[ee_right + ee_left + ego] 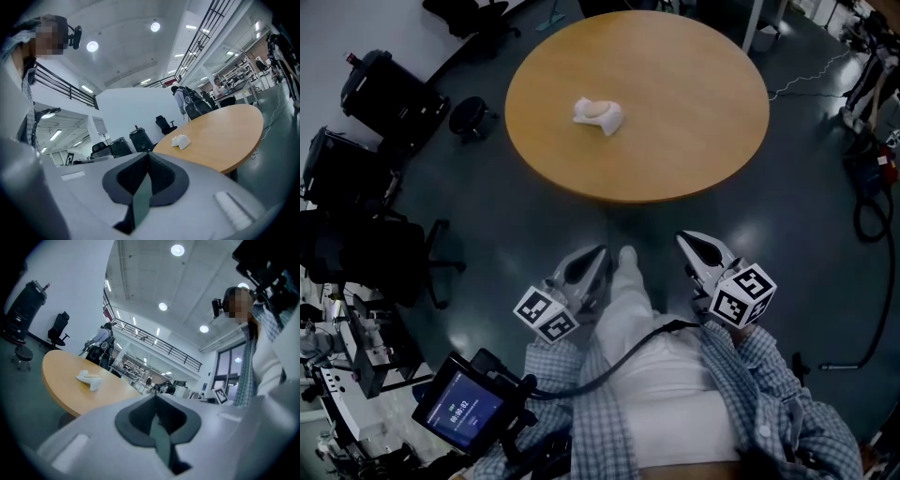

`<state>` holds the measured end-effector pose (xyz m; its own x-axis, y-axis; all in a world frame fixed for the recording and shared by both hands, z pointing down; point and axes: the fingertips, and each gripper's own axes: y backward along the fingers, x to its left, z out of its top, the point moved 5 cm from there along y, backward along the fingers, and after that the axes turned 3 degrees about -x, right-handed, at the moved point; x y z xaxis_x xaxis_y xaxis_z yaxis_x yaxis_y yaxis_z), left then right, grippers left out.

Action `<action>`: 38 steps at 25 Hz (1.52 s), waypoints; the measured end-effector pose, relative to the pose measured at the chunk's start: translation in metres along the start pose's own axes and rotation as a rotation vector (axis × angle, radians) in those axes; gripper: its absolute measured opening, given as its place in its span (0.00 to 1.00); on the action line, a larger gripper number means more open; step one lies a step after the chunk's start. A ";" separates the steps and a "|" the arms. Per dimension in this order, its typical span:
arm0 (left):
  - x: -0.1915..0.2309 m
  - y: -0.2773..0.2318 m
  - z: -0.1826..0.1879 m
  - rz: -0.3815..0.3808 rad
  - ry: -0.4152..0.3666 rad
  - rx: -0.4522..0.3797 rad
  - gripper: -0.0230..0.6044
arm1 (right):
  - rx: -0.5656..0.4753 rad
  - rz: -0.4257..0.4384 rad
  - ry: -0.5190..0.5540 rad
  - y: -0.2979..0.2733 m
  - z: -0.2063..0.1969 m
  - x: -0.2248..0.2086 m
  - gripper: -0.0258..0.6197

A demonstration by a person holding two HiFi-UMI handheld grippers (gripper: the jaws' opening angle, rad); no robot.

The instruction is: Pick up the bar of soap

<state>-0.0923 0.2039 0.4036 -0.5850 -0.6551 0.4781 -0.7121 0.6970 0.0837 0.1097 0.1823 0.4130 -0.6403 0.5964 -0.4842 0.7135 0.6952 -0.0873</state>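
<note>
A pale bar of soap [597,110] rests in a white dish [611,122] on the round wooden table [694,112], left of its middle. The soap also appears small and far off in the left gripper view [89,377] and in the right gripper view [180,141]. My left gripper [600,251] and right gripper [683,238] are held low, close to the person's legs, well short of the table's near edge. Both point toward the table. In each gripper view the jaws [154,398] [147,155] are pressed together with nothing between them.
Black office chairs [366,253], black cases [384,89] and a round stool [471,117] stand on the dark floor to the left. Cables [870,220] lie on the floor at right. A small screen device [464,405] hangs at the person's waist.
</note>
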 end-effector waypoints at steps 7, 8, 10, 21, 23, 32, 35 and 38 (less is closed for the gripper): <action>0.080 -0.047 0.028 0.000 0.009 0.011 0.04 | -0.011 -0.006 0.011 -0.083 0.028 -0.041 0.04; 0.093 -0.055 0.033 -0.002 0.006 0.016 0.04 | -0.014 -0.008 0.015 -0.097 0.034 -0.048 0.04; 0.114 -0.068 0.041 -0.006 0.001 0.032 0.04 | -0.017 -0.016 0.015 -0.120 0.045 -0.060 0.04; 0.208 -0.137 0.085 -0.065 -0.002 0.132 0.04 | -0.015 -0.091 -0.025 -0.214 0.081 -0.115 0.04; 0.216 -0.148 0.085 -0.071 0.004 0.143 0.04 | -0.009 -0.103 -0.037 -0.218 0.081 -0.125 0.04; 0.253 -0.194 0.086 -0.052 -0.068 0.211 0.04 | 0.019 -0.095 -0.034 -0.248 0.101 -0.168 0.04; 0.270 -0.204 0.080 -0.042 -0.313 0.411 0.04 | 0.021 -0.085 -0.021 -0.257 0.111 -0.177 0.04; 0.290 -0.214 0.063 -0.118 -0.626 0.625 0.04 | 0.029 -0.084 -0.018 -0.261 0.117 -0.186 0.04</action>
<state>-0.1343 -0.1537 0.4690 -0.4696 -0.8789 -0.0837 -0.7555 0.4490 -0.4770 0.0760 -0.1570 0.4238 -0.6932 0.5291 -0.4895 0.6657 0.7304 -0.1532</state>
